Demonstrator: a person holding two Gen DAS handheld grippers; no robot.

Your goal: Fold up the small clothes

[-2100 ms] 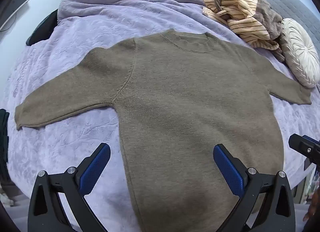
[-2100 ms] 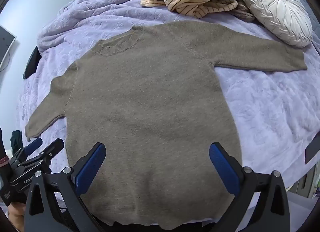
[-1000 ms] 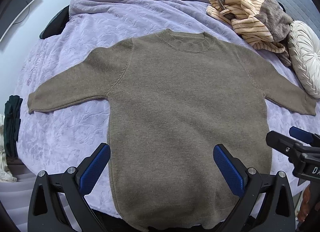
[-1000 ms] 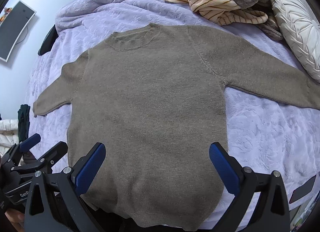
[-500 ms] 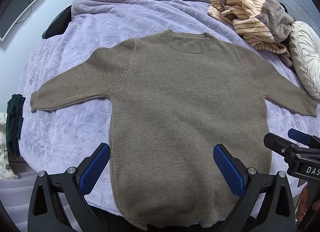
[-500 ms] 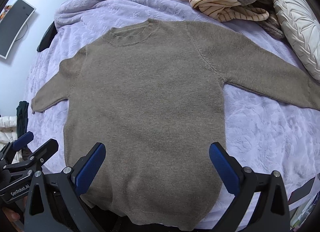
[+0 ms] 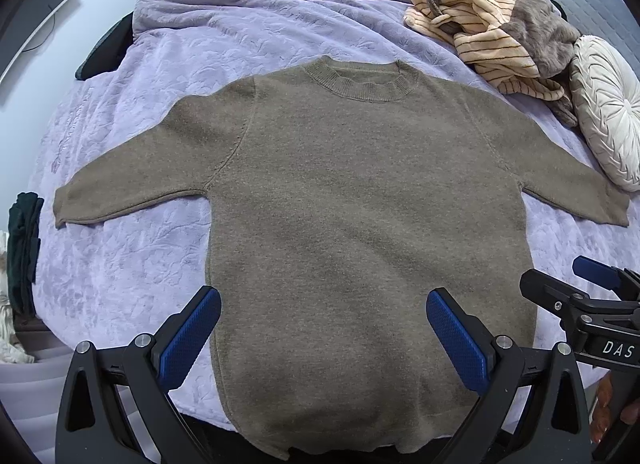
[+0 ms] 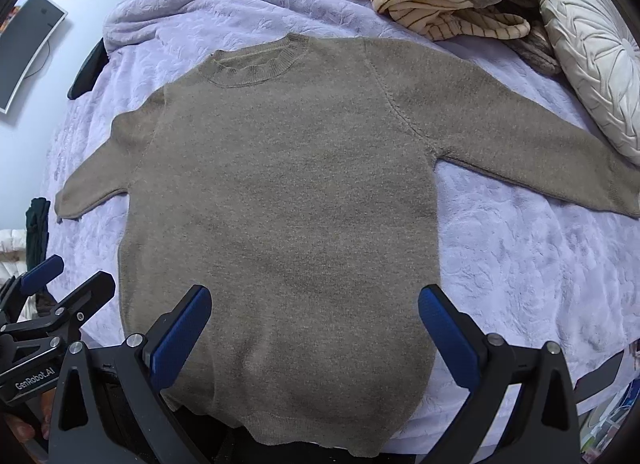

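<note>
Status: sweater (image 7: 360, 224) laid flat, front up, on lilac bedspread (image 7: 132, 264); collar at 12 o'clock, hem at 6 o'clock, overhanging near bed edge. Sleeves spread to approx. 9 and 3 o'clock, cuffs well apart from body.

L gripper (image 7: 322, 324): jaws wide apart, nothing between pads, hovering above hem area, no contact w/ fabric visible. R gripper (image 8: 314, 320): same config., jaws fully spread, empty, over lower torso of garment. Each unit visible in other's view: R at approx. 4 o'clock in left wrist view, L at approx. 8 o'clock in right wrist view.

Change vs. approx. 2 s ago: both cams pulled back and re-centred; whole garment incl. hem now in frame, where hem was cut off before. Last half sec.: near-static. Sweater itself unmoved, no new creases.

Implication (judgement): spread/flatten phase complete; folding not yet begun. Likely next op.: pinch one cuff or shoulder, carry sleeve across torso toward centreline.

Non-task items: striped garment pile (image 7: 492, 24) at approx. 1 o'clock, round pleated cushion (image 7: 608, 108) at approx. 2 o'clock, just beside R sleeve end; contact not determinable. Risk: knit slipping off near edge if hem is tugged.
</note>
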